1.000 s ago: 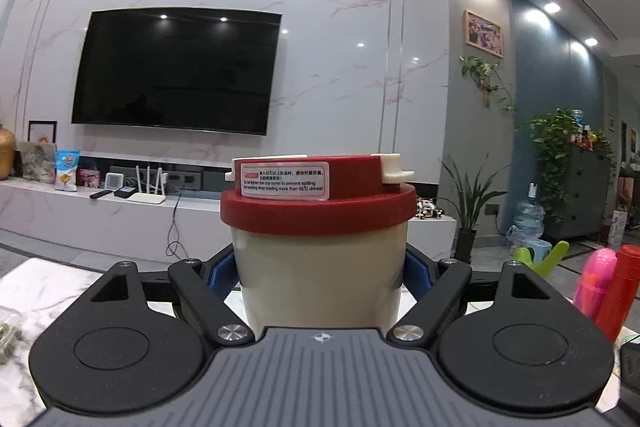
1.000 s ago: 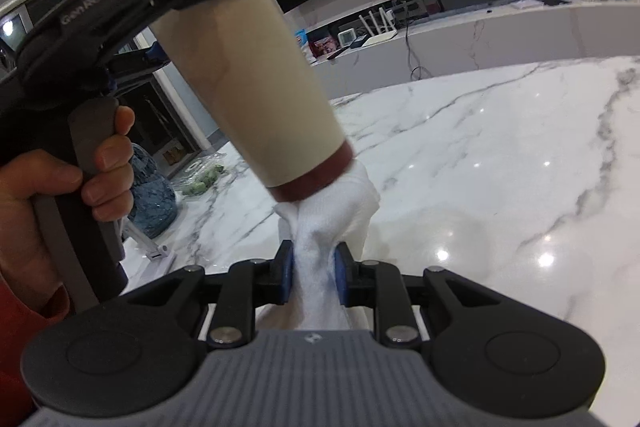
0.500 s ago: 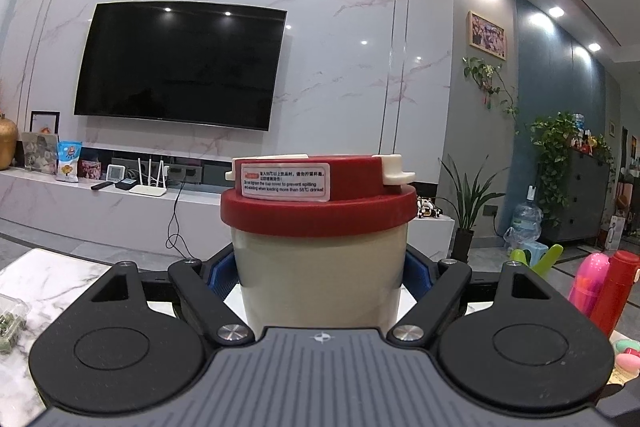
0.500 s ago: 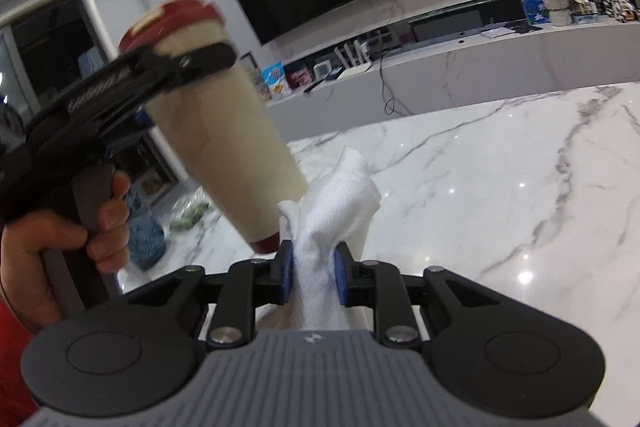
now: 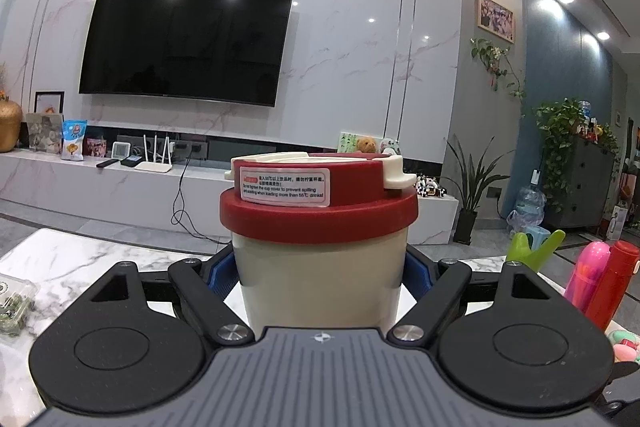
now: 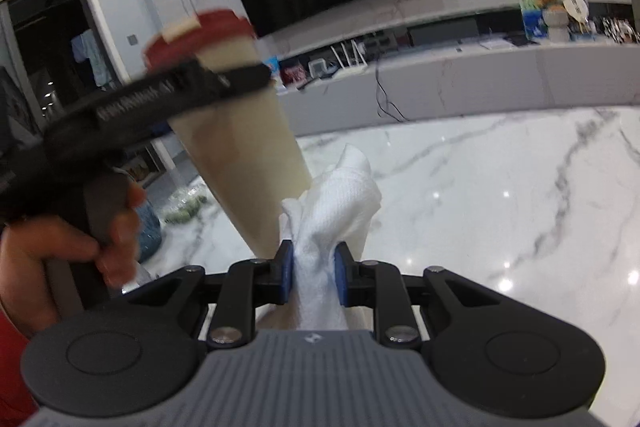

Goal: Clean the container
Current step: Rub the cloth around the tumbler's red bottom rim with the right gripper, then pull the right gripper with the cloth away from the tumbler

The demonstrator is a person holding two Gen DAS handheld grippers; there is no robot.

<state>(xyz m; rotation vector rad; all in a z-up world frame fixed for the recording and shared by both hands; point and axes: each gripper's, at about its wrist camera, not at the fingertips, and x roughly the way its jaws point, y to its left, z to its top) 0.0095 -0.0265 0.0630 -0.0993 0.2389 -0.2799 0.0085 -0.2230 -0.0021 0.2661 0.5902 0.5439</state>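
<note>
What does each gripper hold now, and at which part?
The left gripper holds the cream cup by its upper body, just under the red lid. The right gripper pinches the white cloth at its bunched lower part.

The cup (image 5: 320, 275) in my left gripper (image 5: 320, 267) carries a white sticker (image 5: 285, 186) on its red lid (image 5: 318, 211). The sticker has a small red tag at its top left, a line of Chinese characters too fine for me to read, and English beneath: "Do not tighten the cup cover to prevent spilling and scalding when loading more than 55°C drinks!" White lettering on that gripper's arm (image 6: 160, 95) is blurred beyond reading.
</note>
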